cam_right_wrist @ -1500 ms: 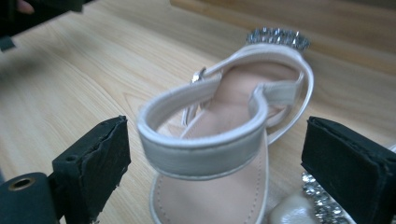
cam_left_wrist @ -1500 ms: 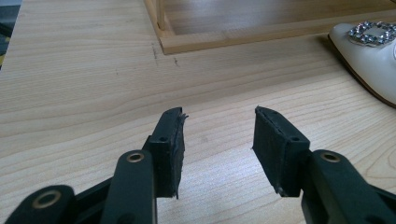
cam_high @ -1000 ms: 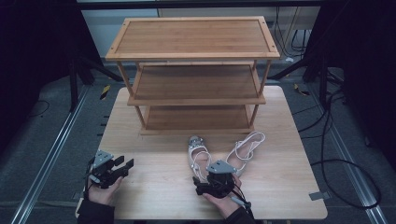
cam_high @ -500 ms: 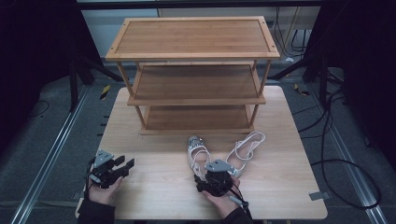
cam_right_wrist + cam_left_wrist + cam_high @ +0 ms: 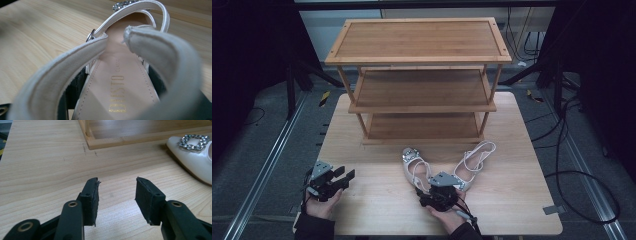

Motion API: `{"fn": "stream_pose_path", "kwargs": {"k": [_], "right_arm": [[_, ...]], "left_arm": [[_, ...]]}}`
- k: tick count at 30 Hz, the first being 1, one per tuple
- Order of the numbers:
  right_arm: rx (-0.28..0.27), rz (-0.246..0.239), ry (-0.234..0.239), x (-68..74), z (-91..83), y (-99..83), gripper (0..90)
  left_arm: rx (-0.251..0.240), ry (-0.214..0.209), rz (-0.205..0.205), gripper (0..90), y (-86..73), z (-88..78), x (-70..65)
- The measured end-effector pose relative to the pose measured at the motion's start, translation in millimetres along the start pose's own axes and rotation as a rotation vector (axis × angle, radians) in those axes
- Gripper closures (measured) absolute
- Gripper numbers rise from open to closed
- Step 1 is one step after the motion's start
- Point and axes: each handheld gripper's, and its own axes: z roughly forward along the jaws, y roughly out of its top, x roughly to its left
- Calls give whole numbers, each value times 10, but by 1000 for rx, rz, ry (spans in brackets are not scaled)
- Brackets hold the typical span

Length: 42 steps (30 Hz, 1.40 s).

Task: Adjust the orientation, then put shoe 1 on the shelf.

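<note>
Two white sandals by wooden rack, left gripper parted, right gripper at sandal heel, grip unclear

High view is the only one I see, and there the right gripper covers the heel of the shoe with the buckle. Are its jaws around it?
Observer: Yes. In the right gripper view the black jaws of the right gripper stand one on each side of the heel end of the shoe. Whether they press it, I cannot tell.
Operator: And the left gripper, does it hold something?
Observer: No. The left gripper is open, with only bare table between its jaws.
</note>
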Motion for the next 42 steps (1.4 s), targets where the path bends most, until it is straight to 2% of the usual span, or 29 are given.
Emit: {"fn": "stream_pose_path", "kwargs": {"k": [2,3,6,12,16,17,18,21,26,29,42], "right_arm": [[-7,-1,33,60,52,29,393],[-9,1,74,110,112,68,393],[15,-18,107,181,208,113,388],[14,-40,111,199,248,130,367],[10,-64,86,226,241,101,236],[10,-64,86,226,241,101,236],[0,-78,63,257,226,71,230],[-8,-78,54,271,205,49,238],[9,-70,40,269,254,21,279],[4,-79,30,282,272,17,349],[-41,-74,47,277,230,69,363]], "left_arm": [[-1,0,0,524,0,-5,8],[-3,3,-2,524,-2,-6,16],[-5,3,-4,524,-6,-11,25],[-1,7,-5,524,-10,-10,39],[-2,4,-5,523,-11,-6,41],[-2,4,-5,523,-11,-6,41],[1,2,-3,523,-15,-4,47],[0,-1,-6,523,-19,-4,54],[-1,-1,-14,523,-27,-11,78],[0,0,-16,523,-31,-9,94],[0,6,-15,524,-28,-7,110]]}}
